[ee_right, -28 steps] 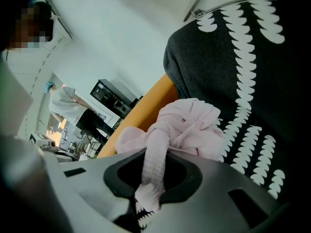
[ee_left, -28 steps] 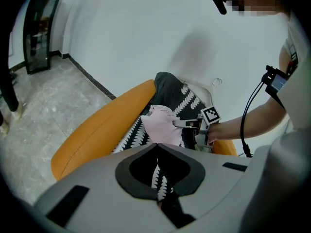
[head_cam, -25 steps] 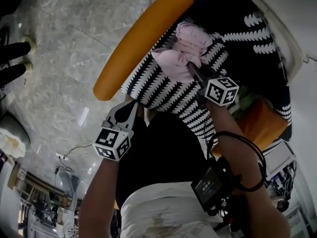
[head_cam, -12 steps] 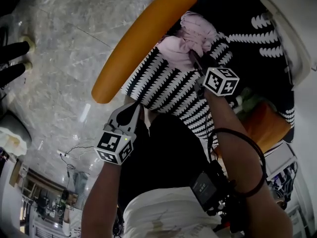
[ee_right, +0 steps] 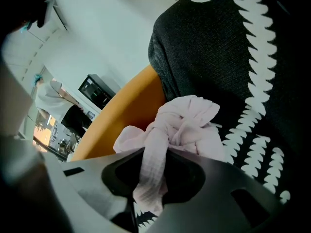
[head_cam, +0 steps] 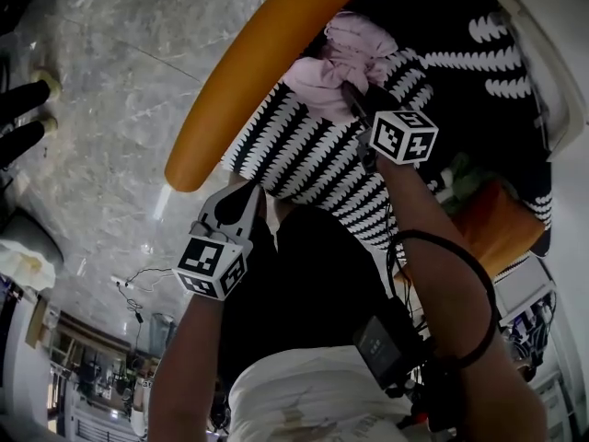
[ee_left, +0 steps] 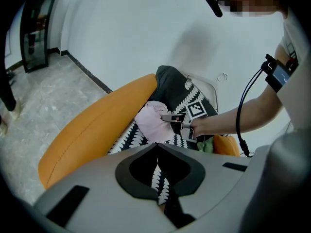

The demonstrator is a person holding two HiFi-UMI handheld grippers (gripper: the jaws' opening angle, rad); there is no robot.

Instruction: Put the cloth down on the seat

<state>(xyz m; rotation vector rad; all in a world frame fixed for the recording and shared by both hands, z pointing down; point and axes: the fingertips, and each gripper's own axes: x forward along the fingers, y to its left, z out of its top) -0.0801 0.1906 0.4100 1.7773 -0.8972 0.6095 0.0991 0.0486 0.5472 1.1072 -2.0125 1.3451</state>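
A crumpled pale pink cloth (head_cam: 345,58) lies on the seat's black-and-white patterned cover (head_cam: 313,155), close to the orange chair rim (head_cam: 248,72). My right gripper (head_cam: 348,95) reaches into the cloth from the near side. Its jaws are opening, and a strip of the cloth (ee_right: 189,123) still runs down between them at the right gripper (ee_right: 146,203). The left gripper view shows the cloth (ee_left: 153,123) with the right gripper (ee_left: 170,118) at it. My left gripper (head_cam: 247,196) hangs below the seat's front edge, shut and holding nothing.
Marble floor (head_cam: 101,90) spreads to the left, with dark shoes (head_cam: 23,109) at its far edge. An orange cushion (head_cam: 488,228) lies at the seat's right. A cable and a small device (head_cam: 386,339) ride on the right forearm. A white wall (ee_left: 146,28) stands behind the chair.
My right gripper has pushed a little farther over the seat with the cloth. The left gripper has stayed about where it was.
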